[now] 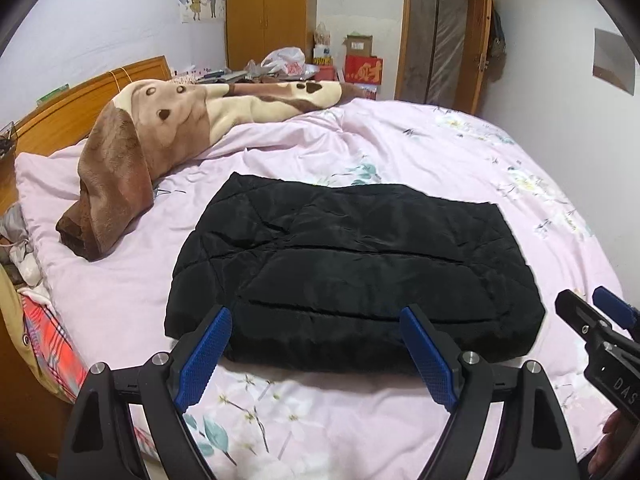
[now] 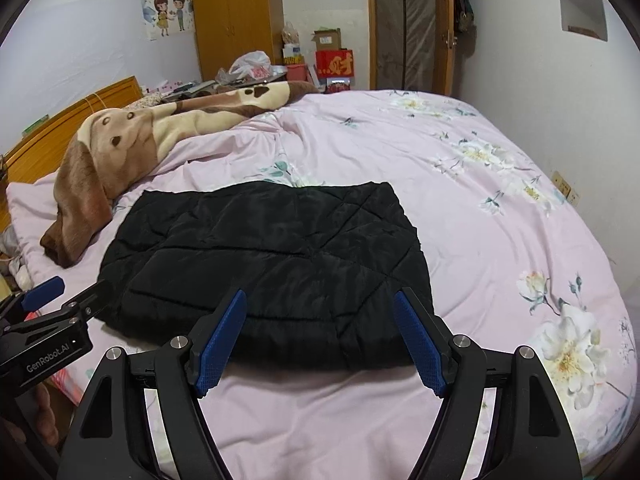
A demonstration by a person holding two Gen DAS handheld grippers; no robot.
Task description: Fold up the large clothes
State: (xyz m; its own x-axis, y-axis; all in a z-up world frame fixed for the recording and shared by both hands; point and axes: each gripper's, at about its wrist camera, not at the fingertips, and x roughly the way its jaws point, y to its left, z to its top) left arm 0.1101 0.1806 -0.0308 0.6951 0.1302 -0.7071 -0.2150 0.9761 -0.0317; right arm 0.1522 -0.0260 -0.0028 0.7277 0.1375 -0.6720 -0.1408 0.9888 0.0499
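Observation:
A black quilted jacket (image 1: 352, 264) lies folded into a thick rectangle on the pink floral bedspread (image 1: 460, 152). My left gripper (image 1: 316, 312) hovers over the jacket's near edge, open, with nothing between its blue pads (image 1: 204, 356). My right gripper (image 2: 320, 294) is also open and empty, held above the near right part of the jacket (image 2: 272, 256). Each gripper shows at the edge of the other's view: the right gripper (image 1: 588, 298) at the jacket's right corner, the left gripper (image 2: 74, 288) at its left corner. Neither gripper touches the cloth.
A brown and cream plush blanket (image 1: 152, 136) is heaped at the far left by the wooden headboard (image 1: 72, 108). Beyond the bed stand a wardrobe (image 1: 268, 12), boxes and bags (image 1: 360, 64), and a door (image 1: 440, 36). A plaid cloth (image 1: 52, 336) hangs off the bed's left side.

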